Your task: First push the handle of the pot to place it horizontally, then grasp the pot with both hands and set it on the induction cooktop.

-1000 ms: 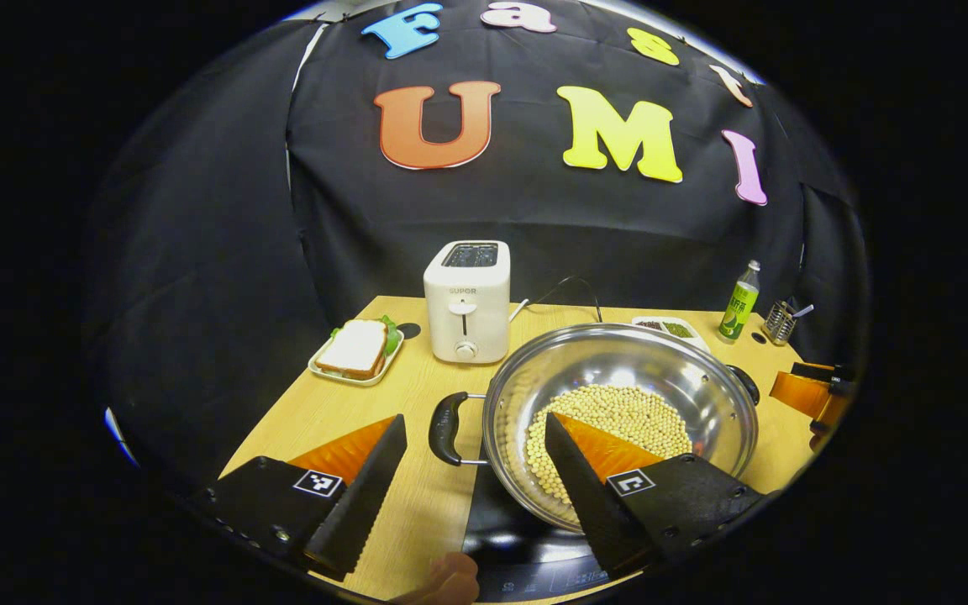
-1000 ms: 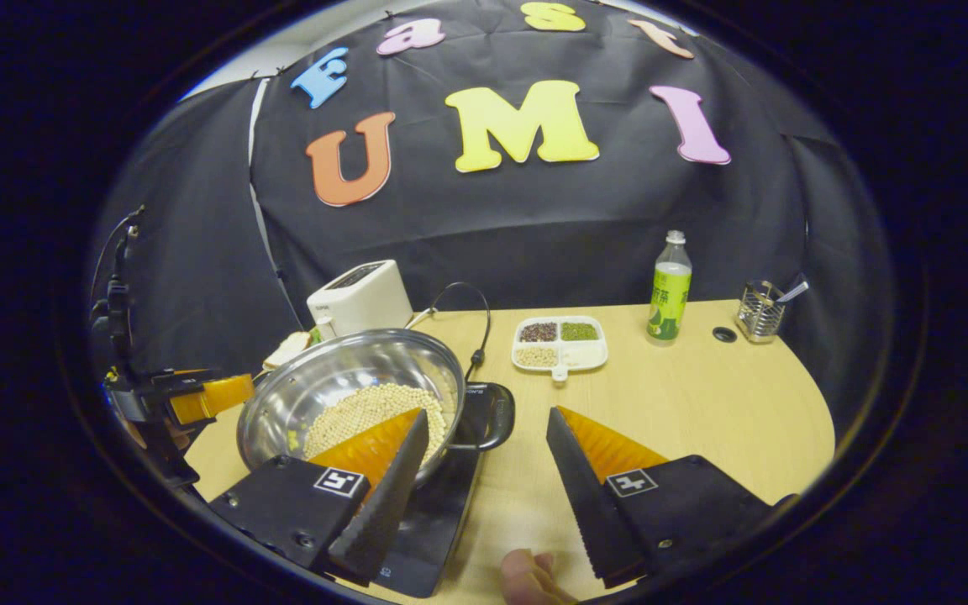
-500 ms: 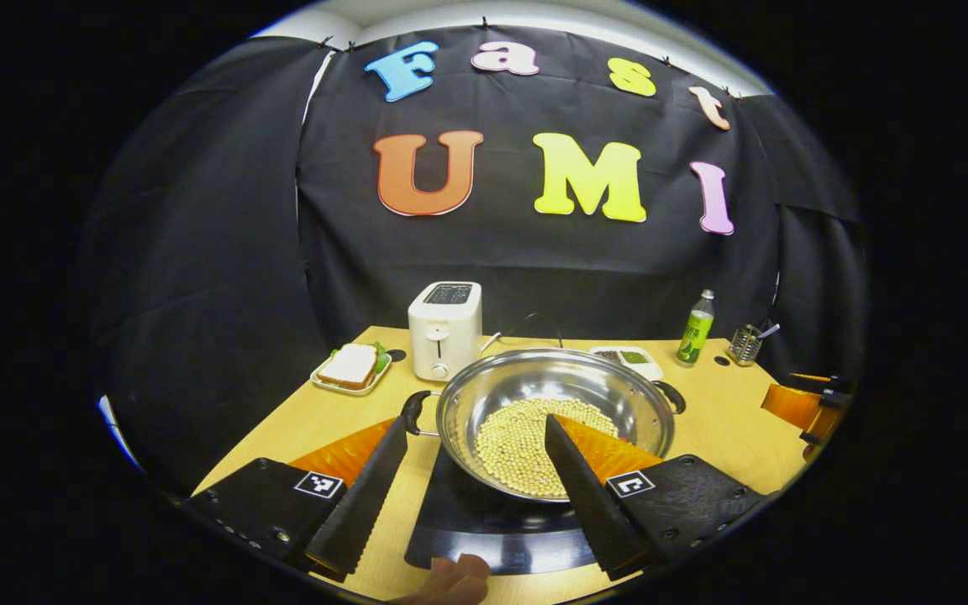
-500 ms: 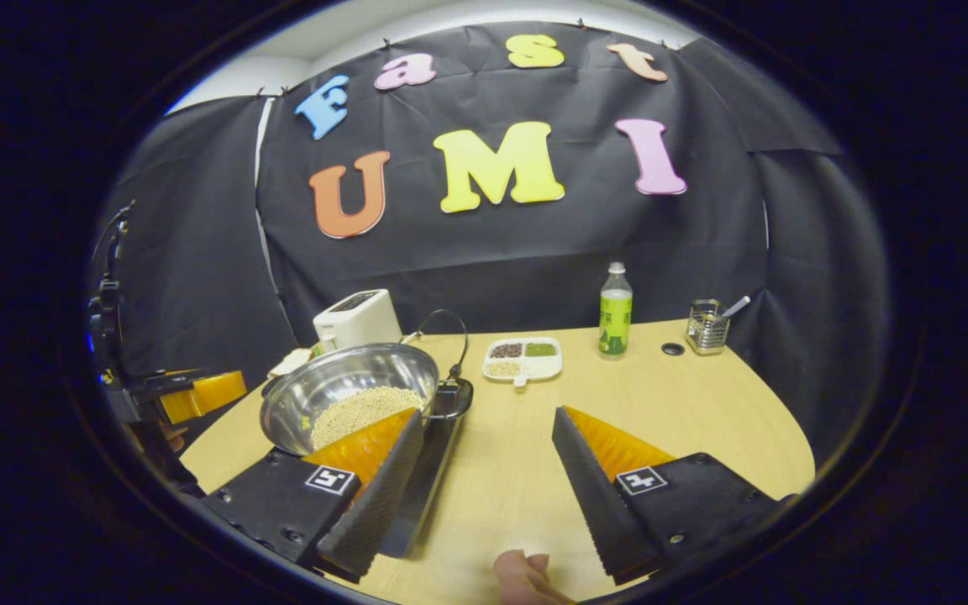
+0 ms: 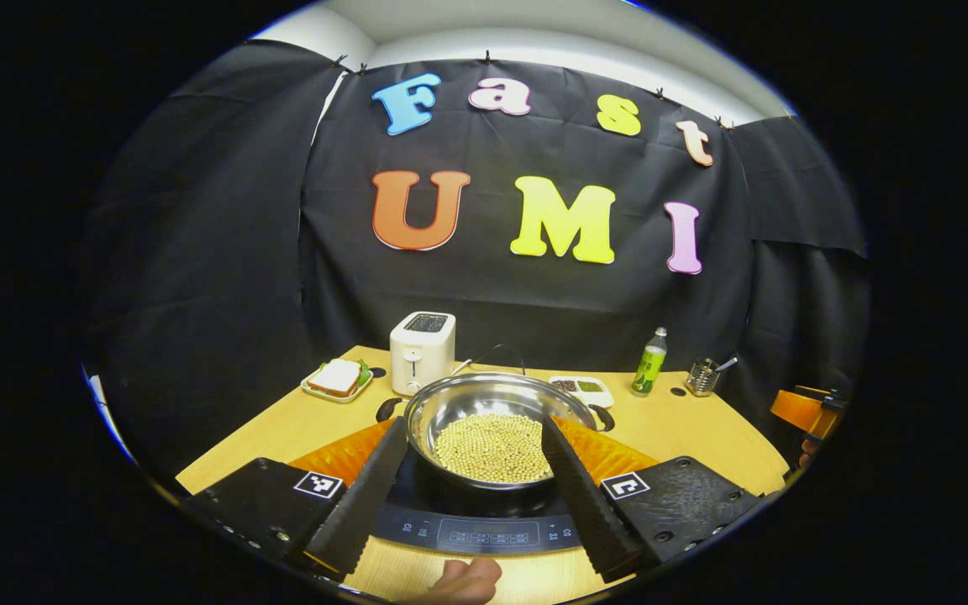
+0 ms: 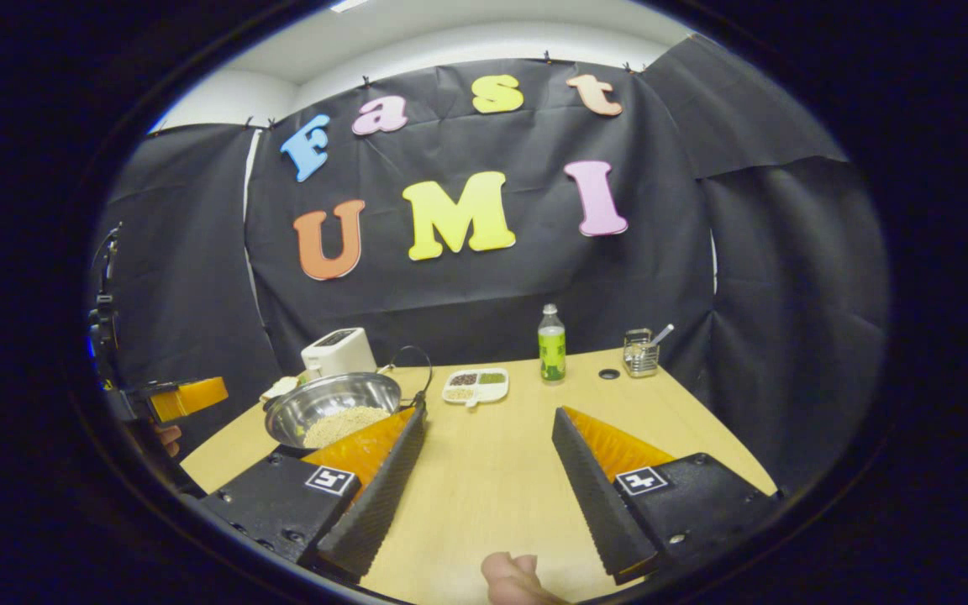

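A steel pot (image 5: 492, 418) holding pale beans sits on the black induction cooktop (image 5: 484, 521), with its black handles (image 5: 387, 409) out to the left and right. My left gripper (image 5: 471, 470) is open, back from the pot, with nothing between its fingers. In the right gripper view the pot (image 6: 331, 402) lies at the left on the cooktop. My right gripper (image 6: 488, 458) is open over bare table, to the right of the pot. The left gripper's orange finger (image 6: 186, 397) shows at the far left edge.
A white toaster (image 5: 423, 363) and a plate with a sandwich (image 5: 336, 380) stand behind the pot. A divided dish of grains (image 6: 476, 386), a green bottle (image 6: 550, 344) and a wire holder (image 6: 640, 355) sit toward the back right. A thumb (image 5: 467, 580) shows at the bottom.
Both grippers have drawn back and up from the pot, which now looks smaller. The pot rests on the cooktop, free of both open grippers.
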{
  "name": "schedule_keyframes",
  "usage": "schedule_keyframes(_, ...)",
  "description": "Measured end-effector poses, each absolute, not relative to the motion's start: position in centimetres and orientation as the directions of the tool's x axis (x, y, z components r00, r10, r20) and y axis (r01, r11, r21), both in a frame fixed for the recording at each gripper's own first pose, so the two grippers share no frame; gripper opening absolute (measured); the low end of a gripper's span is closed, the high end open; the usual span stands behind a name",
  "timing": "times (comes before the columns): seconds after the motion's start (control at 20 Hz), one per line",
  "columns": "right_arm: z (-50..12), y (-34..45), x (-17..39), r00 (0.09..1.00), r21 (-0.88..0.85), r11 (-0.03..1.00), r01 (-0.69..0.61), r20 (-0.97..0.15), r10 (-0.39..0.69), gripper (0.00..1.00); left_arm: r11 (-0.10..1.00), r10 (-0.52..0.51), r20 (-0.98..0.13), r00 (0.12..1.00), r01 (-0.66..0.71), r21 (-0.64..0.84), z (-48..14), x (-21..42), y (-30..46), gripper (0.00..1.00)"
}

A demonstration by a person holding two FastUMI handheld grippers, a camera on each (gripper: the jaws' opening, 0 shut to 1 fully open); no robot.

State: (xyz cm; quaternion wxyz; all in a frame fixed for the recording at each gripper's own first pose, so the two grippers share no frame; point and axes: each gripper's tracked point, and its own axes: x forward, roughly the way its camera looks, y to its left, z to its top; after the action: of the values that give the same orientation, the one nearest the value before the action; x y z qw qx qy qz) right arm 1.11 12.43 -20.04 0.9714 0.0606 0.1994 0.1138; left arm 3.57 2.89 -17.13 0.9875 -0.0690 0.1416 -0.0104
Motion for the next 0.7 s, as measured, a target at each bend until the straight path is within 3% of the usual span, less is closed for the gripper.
schedule_keyframes(0.25,-16.5,9.3,-1.2,0.925,0.146,0.973,-0.176,-0.313,0.215,0.96,0.991,-0.09,-0.194,0.977,0.068,-0.119,-12.2,1.2,0.1,0.96)
schedule_keyframes(0.7,-7.8,4.5,-5.1,0.977,0.145,0.981,-0.128,-0.151,0.149,0.96,0.995,-0.06,-0.023,0.998,0.058,-0.08,-4.1,-4.5,-1.7,0.95)
